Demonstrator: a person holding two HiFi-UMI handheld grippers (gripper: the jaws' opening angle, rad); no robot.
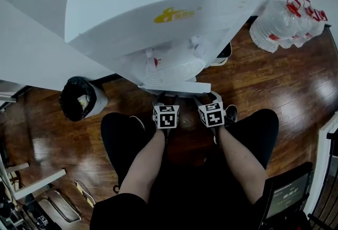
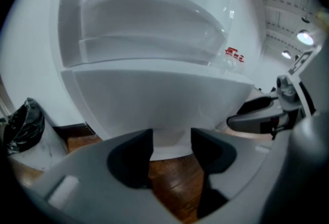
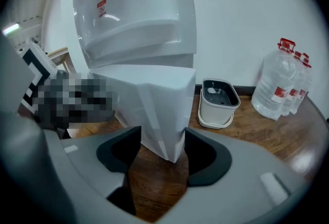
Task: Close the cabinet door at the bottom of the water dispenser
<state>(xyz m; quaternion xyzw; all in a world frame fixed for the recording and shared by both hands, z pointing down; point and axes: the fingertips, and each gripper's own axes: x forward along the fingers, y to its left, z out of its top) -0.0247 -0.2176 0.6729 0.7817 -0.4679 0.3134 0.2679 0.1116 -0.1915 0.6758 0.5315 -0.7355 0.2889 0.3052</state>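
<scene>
Indoor light, bright and even, from overhead. Ceiling lamps [image 2: 305, 37] flare at far right in the left gripper view. Water dispenser [image 1: 158, 12] nearly blown out white, surface detail thin, with a soft shadow under its base. Wooden floor [image 1: 274, 81] is glossy, with pale glare streaks at right. Head view is sharp at centre, its lines bowed toward the edges and its near part dim. Both gripper views are fisheye, with black vignette corners and strong curving. Left gripper [image 2: 171, 141] and right gripper [image 3: 162, 138] bodies, nearest the lens, are soft and out of focus.
</scene>
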